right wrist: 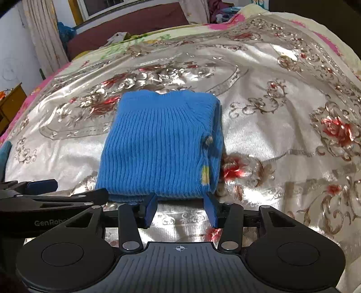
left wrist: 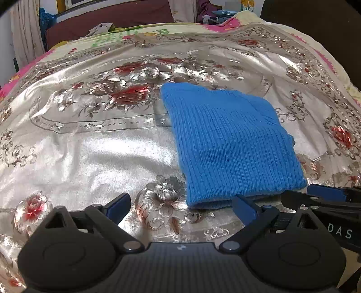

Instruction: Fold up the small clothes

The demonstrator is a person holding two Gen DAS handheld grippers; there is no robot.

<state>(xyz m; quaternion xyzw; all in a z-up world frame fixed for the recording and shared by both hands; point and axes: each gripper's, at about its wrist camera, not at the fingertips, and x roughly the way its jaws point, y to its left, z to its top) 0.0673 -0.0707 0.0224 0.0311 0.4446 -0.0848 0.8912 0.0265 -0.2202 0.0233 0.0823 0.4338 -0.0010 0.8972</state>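
A folded blue ribbed-knit sweater [left wrist: 225, 139] lies flat on the shiny floral bedspread [left wrist: 90, 157]. In the right wrist view the sweater [right wrist: 158, 146] has its neckline at the far edge and a small yellow patch near its right fold. My left gripper [left wrist: 181, 201] stands wide open at the sweater's near left corner; its right finger overlaps the hem and nothing is pressed. My right gripper [right wrist: 180, 204] is open too, its blue fingertips [right wrist: 152, 202] just short of the near hem, with only bedspread between them. The two grippers sit side by side.
The satin bedspread [right wrist: 282, 135] is wrinkled and drops off at the right. A dark maroon headboard [left wrist: 108, 20] and loose clothes [left wrist: 209, 13] lie at the far end, a curtain [right wrist: 42, 33] hangs at the left, and wooden furniture [right wrist: 11, 101] stands beside the bed.
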